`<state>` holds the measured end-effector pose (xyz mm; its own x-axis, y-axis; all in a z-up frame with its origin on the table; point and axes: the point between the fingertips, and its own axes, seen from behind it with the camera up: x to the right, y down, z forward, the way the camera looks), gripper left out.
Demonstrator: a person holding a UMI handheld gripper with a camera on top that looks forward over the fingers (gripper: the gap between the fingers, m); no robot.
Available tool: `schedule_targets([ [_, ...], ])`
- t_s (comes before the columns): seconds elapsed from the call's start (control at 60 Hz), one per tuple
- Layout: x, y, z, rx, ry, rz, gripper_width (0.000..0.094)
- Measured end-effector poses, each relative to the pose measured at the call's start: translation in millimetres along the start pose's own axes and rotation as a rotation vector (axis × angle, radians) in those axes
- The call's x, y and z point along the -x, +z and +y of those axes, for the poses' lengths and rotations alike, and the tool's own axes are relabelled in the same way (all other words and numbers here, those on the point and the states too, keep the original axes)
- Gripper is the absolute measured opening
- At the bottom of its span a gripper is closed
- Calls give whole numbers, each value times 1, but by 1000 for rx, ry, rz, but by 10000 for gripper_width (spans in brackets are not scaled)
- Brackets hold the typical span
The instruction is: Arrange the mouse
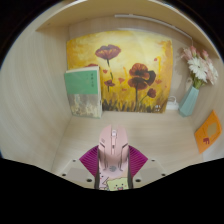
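gripper: the gripper [113, 160] shows low in the gripper view, its two fingers reaching forward over the desk, with a pink mouse between them.
fingers: the magenta pads [91, 158] sit close against the left and right flanks of the mouse, and no gap shows on either side, so the fingers look closed on it.
mouse: the mouse [112, 147] is pale pink, rounded, with a thin line down its middle; its front end points away from the gripper toward the back wall. whether its underside touches the desk cannot be told.
sticker: a small pale tag with a drawing [113, 184] shows on the gripper body just behind the mouse.
desk: the desk [60, 140] is a light, cream surface that runs from the fingers to the wall.
painting: a yellow painting of red poppies [125, 70] leans upright at the back, well beyond the mouse.
book: a green book [84, 92] stands upright against the painting's left part.
vase: a light blue vase [188, 101] stands to the right of the painting, holding pale pink flowers [200, 66].
card: an orange card [208, 130] lies flat on the desk near the vase, off to the right of the mouse.
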<state>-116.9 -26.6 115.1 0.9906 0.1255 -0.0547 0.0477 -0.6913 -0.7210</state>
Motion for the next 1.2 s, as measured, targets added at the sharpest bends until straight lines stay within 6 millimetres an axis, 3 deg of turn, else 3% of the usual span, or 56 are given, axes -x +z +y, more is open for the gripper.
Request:
schedule_targets([
  [0.117, 4, 25, 69, 102, 3, 37, 379],
  [0.25, -4, 38, 115, 157, 1, 81, 379],
  [0.35, -6, 43, 136, 195, 18, 88, 380],
  [0.45, -6, 43, 136, 179, 35, 76, 400],
  [0.633, -6, 43, 141, 215, 55, 70, 585],
  [0.683, -11, 36, 136, 210, 77, 94, 688],
  [0.817, -16, 6, 102, 136, 114, 100, 684],
  [1.017, -28, -75, 37, -6, 109, 107, 685],
  [1.1, -32, -106, 19, -55, 108, 108, 683],
  [1.2, -40, -138, 13, -91, 87, 115, 683],
])
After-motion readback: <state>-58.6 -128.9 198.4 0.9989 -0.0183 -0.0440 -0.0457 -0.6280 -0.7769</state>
